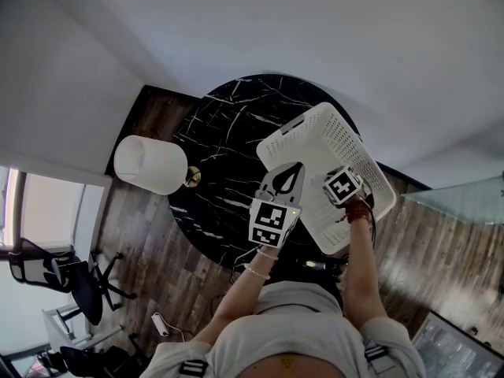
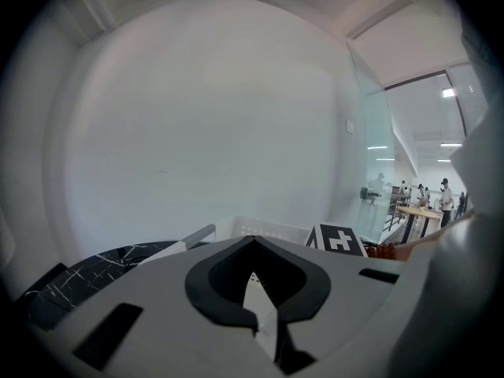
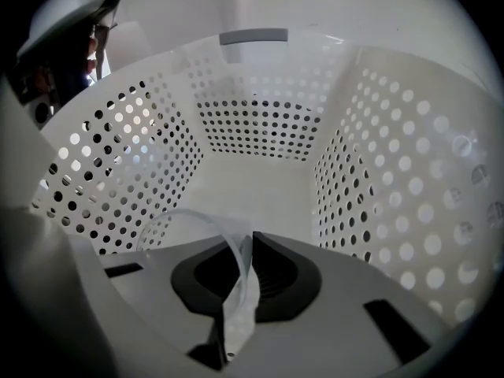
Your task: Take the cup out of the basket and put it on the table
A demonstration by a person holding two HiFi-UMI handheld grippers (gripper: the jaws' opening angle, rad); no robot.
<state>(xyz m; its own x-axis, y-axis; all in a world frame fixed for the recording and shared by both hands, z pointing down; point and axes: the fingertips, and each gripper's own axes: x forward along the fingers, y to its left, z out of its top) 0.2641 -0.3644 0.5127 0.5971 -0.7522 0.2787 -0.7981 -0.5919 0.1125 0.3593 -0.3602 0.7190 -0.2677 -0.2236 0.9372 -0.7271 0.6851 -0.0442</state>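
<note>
Right hand-held gripper [image 3: 246, 246] clamped on clear cup [image 3: 201, 215] rim inside white basket [image 3: 409, 179], left hand-held gripper [image 2: 256, 290] closed, empty

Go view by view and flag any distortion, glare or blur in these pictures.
Head view: evenly lit, sharp, straight lines bowed by the wide lens. Left gripper view: heavy fisheye, black vignette at the corners, ceiling lights flaring far right. Right gripper view: basket walls curve outward, backlit holes glow at left, and the clear cup nearly vanishes against the white.
</note>
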